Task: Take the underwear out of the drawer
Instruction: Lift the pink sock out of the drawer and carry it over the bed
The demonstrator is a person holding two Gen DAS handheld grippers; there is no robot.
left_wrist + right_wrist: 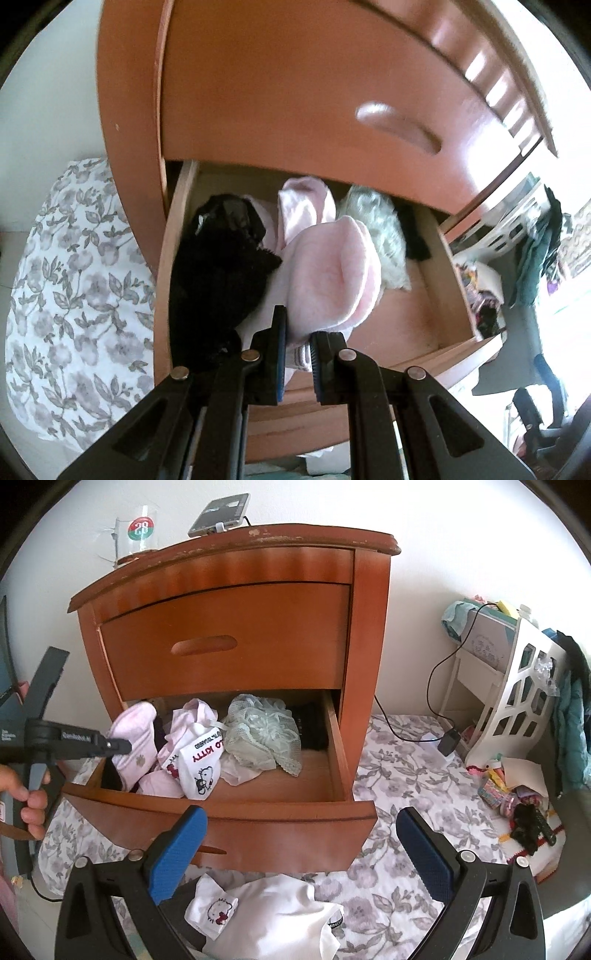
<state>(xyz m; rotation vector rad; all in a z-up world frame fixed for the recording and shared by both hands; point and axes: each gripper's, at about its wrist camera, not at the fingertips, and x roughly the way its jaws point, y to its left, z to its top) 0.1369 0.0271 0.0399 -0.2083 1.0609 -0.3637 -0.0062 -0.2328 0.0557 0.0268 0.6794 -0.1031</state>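
Observation:
The nightstand's lower drawer (236, 812) stands pulled out, full of underwear. My left gripper (301, 326) is shut on a pale pink pair (332, 277) by its edge, and the cloth bulges up above the pile. In the right wrist view the left gripper (125, 746) reaches in from the left with the pink pair (135, 731) in its tip. Black lace (218, 266), mint lace (262, 734) and a white Hello Kitty pair (199, 768) lie in the drawer. My right gripper (301, 849) hangs open in front of the drawer with nothing between its fingers.
White garments (273, 912) lie on the floral bedspread (399, 775) below the drawer front. The closed upper drawer (221, 642) overhangs the open one. A glass (136, 535) and a phone (221, 515) stand on the nightstand. A white shelf (517, 686) and clutter sit at right.

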